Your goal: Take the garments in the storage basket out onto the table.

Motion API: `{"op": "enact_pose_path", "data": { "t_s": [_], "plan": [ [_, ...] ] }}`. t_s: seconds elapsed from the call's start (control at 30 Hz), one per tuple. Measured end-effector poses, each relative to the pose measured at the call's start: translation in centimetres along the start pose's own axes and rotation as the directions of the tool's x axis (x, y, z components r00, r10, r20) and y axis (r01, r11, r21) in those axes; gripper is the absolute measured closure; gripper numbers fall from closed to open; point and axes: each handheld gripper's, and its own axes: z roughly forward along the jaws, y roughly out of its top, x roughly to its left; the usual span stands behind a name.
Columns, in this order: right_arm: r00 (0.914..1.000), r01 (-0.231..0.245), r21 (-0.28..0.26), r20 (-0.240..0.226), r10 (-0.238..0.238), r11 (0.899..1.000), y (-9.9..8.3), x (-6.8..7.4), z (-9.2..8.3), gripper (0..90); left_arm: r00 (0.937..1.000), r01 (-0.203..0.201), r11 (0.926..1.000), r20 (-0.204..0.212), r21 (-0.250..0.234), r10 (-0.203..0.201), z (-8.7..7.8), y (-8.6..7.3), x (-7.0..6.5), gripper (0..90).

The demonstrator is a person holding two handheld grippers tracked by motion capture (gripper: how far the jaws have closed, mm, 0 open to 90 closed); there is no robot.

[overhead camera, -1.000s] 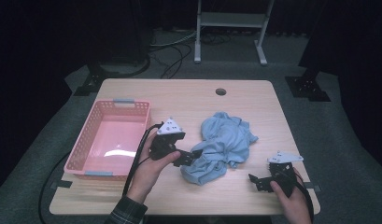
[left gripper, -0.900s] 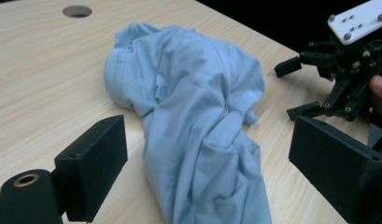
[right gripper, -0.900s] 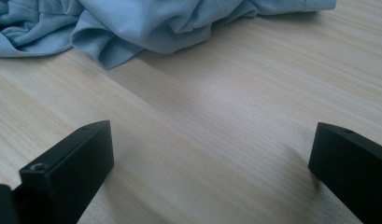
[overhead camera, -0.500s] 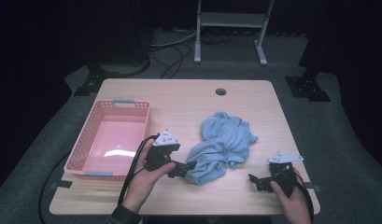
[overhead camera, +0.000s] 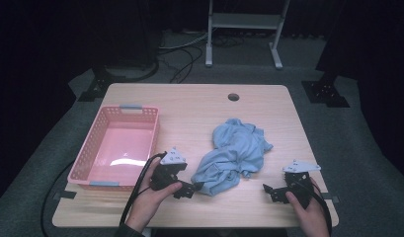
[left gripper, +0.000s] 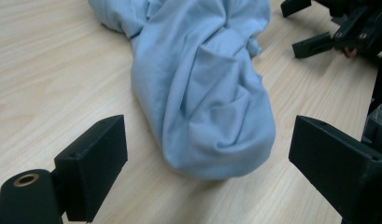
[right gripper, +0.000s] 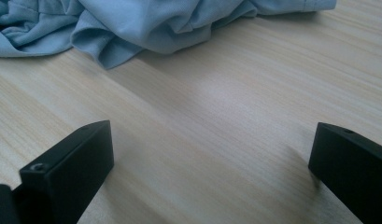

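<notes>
The crumpled light-blue cloth [overhead camera: 235, 155] lies in a loose heap a little right of centre in the high view, its lower-left lobe bulging toward the left gripper [overhead camera: 193, 188]. In the left gripper view that lobe [left gripper: 212, 107] sits between the two black jaws, which stand wide apart and do not press on it. If they close here, they would likely pinch only the rounded outer fold, and the rest of the heap could drag across the surface [overhead camera: 199, 108] or slide free as it is lifted. Coming in too low, the jaw tips could scrape the wood and push the fabric ahead instead of catching it. The right gripper [overhead camera: 274, 191], low at the lower right of the high view, is also wide open with nothing between its jaws and only bare wood before it; the cloth edge is well ahead of it. The pink basket [overhead camera: 93, 153] sits at the left, so a trailing end might snag on its near rim.
</notes>
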Motion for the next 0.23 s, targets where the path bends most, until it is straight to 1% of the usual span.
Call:
{"op": "enact_pose_path", "data": {
  "t_s": [0.23],
  "plan": [
    [1.0,0.0,0.0,0.0,0.0,1.0,0.0,0.0,0.0,0.0,1.0,0.009,1.0,-0.002,0.003,-0.009,-0.02,-0.48,0.2,11.0]
  ]
}}
